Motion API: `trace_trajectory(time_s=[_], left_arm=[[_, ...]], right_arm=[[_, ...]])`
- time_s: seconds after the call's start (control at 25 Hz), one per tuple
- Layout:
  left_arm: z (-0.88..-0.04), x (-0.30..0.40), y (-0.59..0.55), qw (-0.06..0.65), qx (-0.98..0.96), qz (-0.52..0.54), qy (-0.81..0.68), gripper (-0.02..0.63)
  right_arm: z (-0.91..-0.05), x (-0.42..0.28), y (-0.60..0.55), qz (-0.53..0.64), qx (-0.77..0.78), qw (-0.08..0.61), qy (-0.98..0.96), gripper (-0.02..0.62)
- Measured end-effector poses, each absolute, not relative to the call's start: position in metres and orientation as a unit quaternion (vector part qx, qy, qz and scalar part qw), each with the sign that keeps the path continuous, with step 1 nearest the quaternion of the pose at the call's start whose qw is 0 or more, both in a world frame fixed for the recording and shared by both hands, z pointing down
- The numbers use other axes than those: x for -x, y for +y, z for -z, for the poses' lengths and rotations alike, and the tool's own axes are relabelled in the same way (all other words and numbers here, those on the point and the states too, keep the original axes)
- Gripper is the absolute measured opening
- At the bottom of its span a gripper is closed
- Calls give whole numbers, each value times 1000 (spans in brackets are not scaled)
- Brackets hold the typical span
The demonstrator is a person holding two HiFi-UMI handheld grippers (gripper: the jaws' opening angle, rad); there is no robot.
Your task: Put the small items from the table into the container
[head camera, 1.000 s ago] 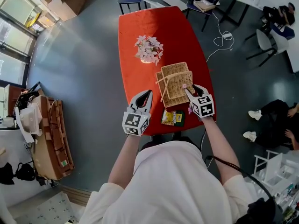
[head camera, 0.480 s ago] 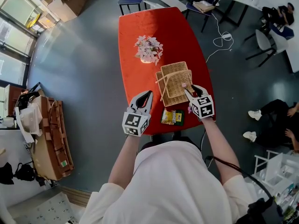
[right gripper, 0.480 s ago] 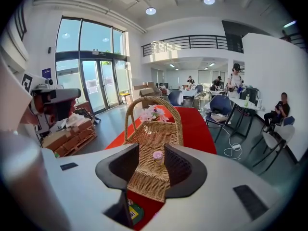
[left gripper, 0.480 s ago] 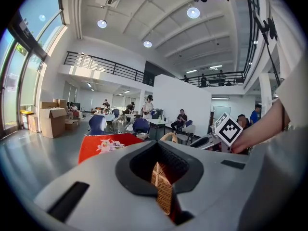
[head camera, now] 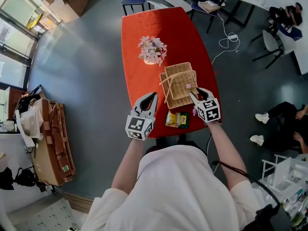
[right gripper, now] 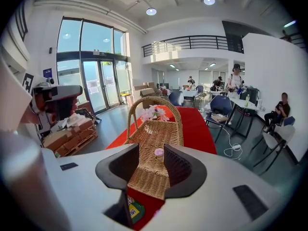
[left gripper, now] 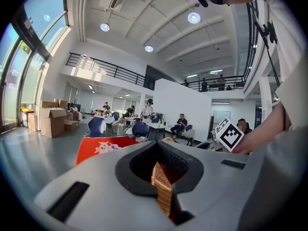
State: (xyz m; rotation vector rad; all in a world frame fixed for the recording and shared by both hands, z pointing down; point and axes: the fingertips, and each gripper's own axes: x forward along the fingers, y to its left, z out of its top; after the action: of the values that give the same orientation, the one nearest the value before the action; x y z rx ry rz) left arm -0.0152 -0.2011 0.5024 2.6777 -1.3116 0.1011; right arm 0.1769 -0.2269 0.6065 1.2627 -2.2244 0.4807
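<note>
Head view: green packet [head camera: 177, 120] flat on red table [head camera: 144, 28] at near edge, between grippers, long axis across table. Lies behind right gripper [head camera: 196, 92] tips, nearer that hand. Right jaws wide apart, empty, over wicker basket [head camera: 179, 76]. Left gripper [head camera: 152, 96] jaws together, empty. Against earlier frames: no appreciable change.
</note>
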Motion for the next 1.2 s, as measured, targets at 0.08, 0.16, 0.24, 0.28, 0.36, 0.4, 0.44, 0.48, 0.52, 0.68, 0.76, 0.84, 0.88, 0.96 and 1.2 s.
trace_trajectory(time_s=[0.08,0.16,0.24,0.28,0.36,0.4,0.44,0.48,0.52,0.68,0.76,0.84,0.88,0.96,1.2], left_arm=[[-501,15,-200,79,-895,-32,-438,7],[-500,14,-198,81,-895,-32,-438,6],[-500,13,-197,82,-895,-32,-437,6],[-500,12,-197,83,-895,-32,-437,7],[-502,11,-196,85,-895,-33,-437,6],[-503,10,-195,86,-895,-34,-437,7],[-504,9,-195,87,-894,-34,-438,6],[-506,9,-194,89,-894,-34,-439,6],[-507,8,-193,91,-893,-34,-440,8],[-516,6,-185,102,-890,-40,-443,8],[-524,8,-182,108,-887,-45,-447,7],[-533,11,-180,117,-883,-50,-452,8],[-538,11,-179,122,-881,-52,-454,8],[-547,11,-173,131,-878,-57,-457,8],[-576,15,-161,157,-868,-75,-465,8]], right_arm=[[-604,-177,-225,-177,-468,265,-824,167],[-603,-177,-223,-177,-469,265,-824,167],[-602,-179,-221,-177,-470,265,-823,167],[-602,-180,-220,-177,-470,266,-823,167],[-604,-183,-218,-179,-471,267,-821,167],[-605,-185,-216,-180,-473,267,-820,167],[-607,-188,-214,-181,-474,268,-819,167],[-610,-190,-212,-184,-476,270,-817,167],[-613,-192,-208,-187,-476,272,-815,167],[-636,-200,-188,-204,-475,284,-807,167],[-652,-203,-180,-214,-476,291,-802,167],[-669,-205,-173,-223,-474,301,-796,166],[-678,-207,-169,-229,-472,307,-794,167],[-695,-210,-160,-240,-467,320,-789,167],[-747,-220,-140,-277,-452,350,-773,167]])
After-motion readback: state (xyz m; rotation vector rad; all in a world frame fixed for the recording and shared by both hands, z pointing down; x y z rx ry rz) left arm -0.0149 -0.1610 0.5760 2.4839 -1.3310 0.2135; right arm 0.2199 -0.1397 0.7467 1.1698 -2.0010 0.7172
